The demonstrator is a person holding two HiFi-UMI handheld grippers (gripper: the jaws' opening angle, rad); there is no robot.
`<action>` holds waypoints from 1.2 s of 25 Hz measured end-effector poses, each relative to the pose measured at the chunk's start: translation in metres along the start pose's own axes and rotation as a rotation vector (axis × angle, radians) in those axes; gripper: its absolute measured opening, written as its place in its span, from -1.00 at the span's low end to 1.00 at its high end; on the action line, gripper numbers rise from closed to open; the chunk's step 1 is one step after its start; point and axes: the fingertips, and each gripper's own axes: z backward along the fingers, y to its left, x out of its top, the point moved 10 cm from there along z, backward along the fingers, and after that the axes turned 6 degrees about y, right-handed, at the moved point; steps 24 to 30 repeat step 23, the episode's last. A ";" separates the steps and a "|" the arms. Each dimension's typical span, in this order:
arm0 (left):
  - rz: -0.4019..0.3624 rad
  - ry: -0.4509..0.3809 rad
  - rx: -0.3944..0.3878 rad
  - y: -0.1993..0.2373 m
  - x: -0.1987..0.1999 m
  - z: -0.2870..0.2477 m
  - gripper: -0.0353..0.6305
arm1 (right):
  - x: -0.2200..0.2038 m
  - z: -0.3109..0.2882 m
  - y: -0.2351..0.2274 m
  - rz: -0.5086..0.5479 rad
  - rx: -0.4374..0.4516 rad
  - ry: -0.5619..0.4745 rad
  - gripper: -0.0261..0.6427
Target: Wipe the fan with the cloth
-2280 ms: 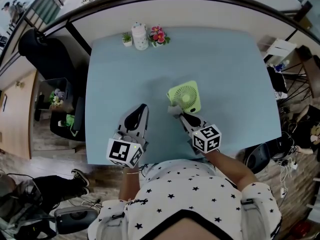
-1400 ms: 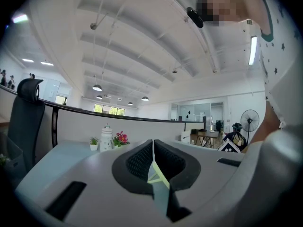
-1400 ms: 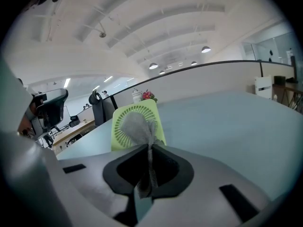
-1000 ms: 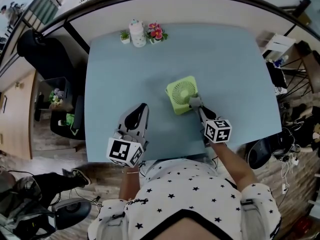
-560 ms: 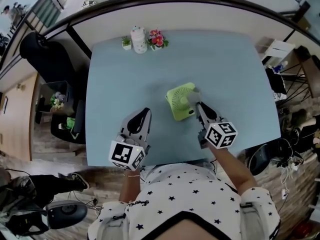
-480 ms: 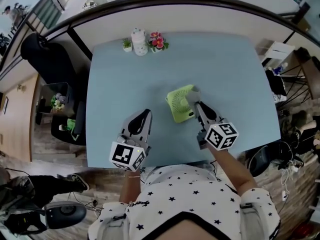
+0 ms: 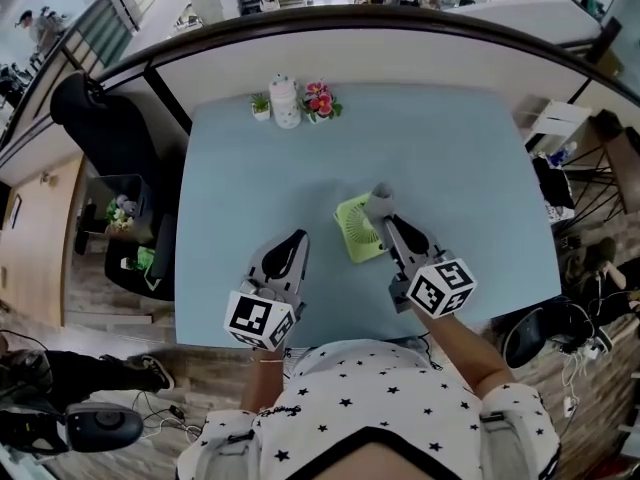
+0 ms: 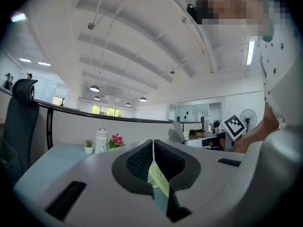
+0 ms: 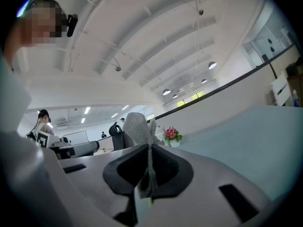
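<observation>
A light blue rectangular table top (image 7: 450, 148) stands against a low white partition wall (image 7: 400, 63) with a dark curved top rail (image 7: 350, 20). At its far edge stand a white ceramic jar (image 7: 286, 101), a pot of pink flowers (image 7: 320, 100) and a small green plant (image 7: 260, 104). A black office chair (image 7: 95, 118) is at the left. The floor (image 7: 110, 333) seems to be grey-brown wooden planks. Above, a white ribbed ceiling (image 8: 142, 41) carries round lamps (image 8: 94, 88), and bright windows (image 8: 106, 111) show far behind.

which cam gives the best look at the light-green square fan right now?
Head view: most of the light-green square fan shows from above on the blue table. The left gripper view catches only a green sliver below its jaws. The right gripper view is almost fully blocked by the grey mesh cloth clamped in its jaws.
</observation>
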 end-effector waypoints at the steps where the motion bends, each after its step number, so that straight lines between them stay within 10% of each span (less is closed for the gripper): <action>1: -0.001 0.002 -0.002 0.000 0.000 -0.001 -0.79 | 0.000 0.000 0.000 -0.002 0.000 -0.001 -0.87; 30: 0.000 0.011 0.007 -0.011 0.000 -0.008 -0.79 | 0.005 0.004 -0.006 -0.016 0.032 -0.001 -0.87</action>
